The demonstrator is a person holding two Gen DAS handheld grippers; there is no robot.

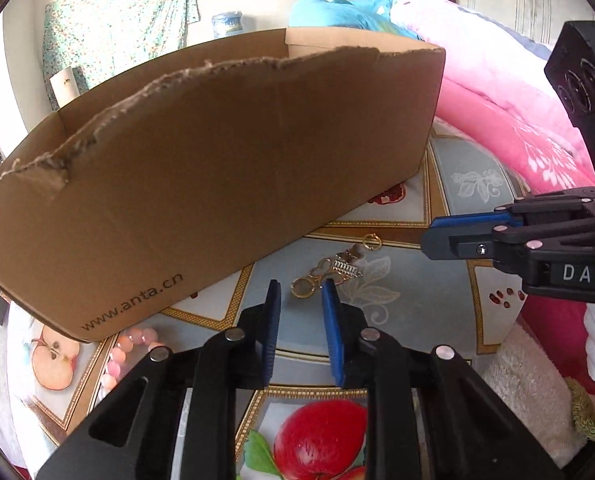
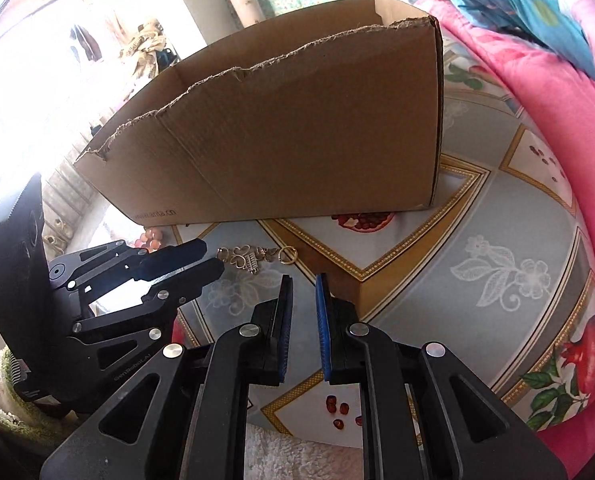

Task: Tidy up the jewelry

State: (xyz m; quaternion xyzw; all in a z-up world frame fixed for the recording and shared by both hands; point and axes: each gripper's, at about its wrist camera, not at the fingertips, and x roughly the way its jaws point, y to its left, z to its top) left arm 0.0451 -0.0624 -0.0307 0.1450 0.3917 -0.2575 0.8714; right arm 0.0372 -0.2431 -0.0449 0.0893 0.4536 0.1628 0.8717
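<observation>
A gold and silver chain bracelet (image 1: 333, 270) with a gold ring end (image 1: 372, 241) lies on the patterned tablecloth just in front of a torn-rimmed cardboard box (image 1: 201, 184). My left gripper (image 1: 300, 288) is open and empty, its tips just short of the bracelet. A pink bead bracelet (image 1: 131, 346) lies to its left by the box. In the right wrist view the chain bracelet (image 2: 253, 258) lies ahead and left of my right gripper (image 2: 303, 282), which is open with a narrow gap and empty. The box (image 2: 297, 136) stands behind. The left gripper (image 2: 201, 260) shows at left.
The fruit-printed tablecloth (image 1: 453, 280) covers a round table (image 2: 497, 240). A pink quilt (image 1: 509, 92) and blue bedding (image 2: 509, 4) lie at the right. The right gripper (image 1: 441, 240) reaches in from the right in the left wrist view. White fluffy fabric (image 1: 529, 384) lies at the table's edge.
</observation>
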